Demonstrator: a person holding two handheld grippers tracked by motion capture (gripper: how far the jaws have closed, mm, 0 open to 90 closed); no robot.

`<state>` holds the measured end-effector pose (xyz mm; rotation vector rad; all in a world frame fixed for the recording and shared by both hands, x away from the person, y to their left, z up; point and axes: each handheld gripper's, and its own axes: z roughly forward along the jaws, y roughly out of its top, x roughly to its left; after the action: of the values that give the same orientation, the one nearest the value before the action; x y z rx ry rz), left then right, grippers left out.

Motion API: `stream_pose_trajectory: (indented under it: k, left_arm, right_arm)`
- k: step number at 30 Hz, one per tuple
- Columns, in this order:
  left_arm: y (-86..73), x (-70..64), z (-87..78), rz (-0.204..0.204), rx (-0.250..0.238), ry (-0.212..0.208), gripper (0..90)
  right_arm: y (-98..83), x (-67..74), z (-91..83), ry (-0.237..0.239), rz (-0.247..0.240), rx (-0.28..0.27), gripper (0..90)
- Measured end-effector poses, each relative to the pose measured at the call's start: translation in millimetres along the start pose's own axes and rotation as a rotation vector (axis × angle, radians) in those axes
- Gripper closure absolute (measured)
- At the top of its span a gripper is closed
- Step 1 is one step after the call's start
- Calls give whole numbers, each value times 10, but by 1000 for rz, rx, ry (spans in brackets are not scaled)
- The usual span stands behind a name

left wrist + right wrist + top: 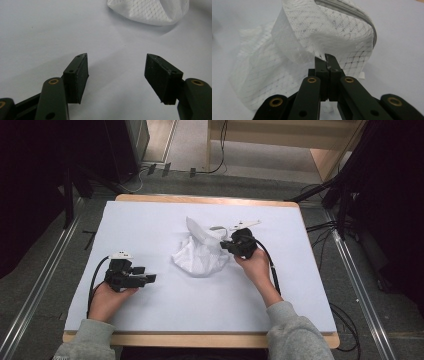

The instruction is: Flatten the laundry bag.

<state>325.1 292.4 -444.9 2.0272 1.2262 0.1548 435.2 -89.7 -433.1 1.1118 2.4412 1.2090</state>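
A white mesh bag (199, 257) lies crumpled near the middle of the white-covered table (150, 220). My right gripper (223, 245) is at the bag's right side, with its jaws pressed together on a fold of the mesh. In the right gripper view the right gripper (327, 58) pinches the netting just below the bag's grey zipper (352, 11), and that edge is lifted off the table. My left gripper (150, 278) rests at the front left, pointing right toward the bag. It is open and holds nothing (117, 57). The mesh bag (150, 11) sits well beyond its jaws.
The table's wooden rim (200, 340) runs along the front. Cables trail from both grippers. Dark stands and floor cables (325, 227) flank the table. A pale wooden frame (280, 135) stands behind it.
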Motion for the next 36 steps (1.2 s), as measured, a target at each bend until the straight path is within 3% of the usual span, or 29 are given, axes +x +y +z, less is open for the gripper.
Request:
stream_pose_trajectory:
  k: [17, 27, 34, 35, 36]
  left_arm:
    - [9, 13, -28, -12, -12, 0, 368]
    - [100, -23, 20, -24, -23, -26, 398]
    - [307, -69, 153, -8, -17, -91, 735]
    - [368, -79, 213, -22, -17, -134, 770]
    - [368, -79, 213, -22, -17, -134, 798]
  right_arm:
    - [-51, 337, -434, 62, -102, -34, 900]
    - [-171, 396, -564, 83, -87, -24, 900]
    - [-238, 409, -564, 78, -87, -15, 900]
    - [-251, 399, -549, 78, -75, -15, 900]
    - [-251, 399, -549, 78, -75, -15, 900]
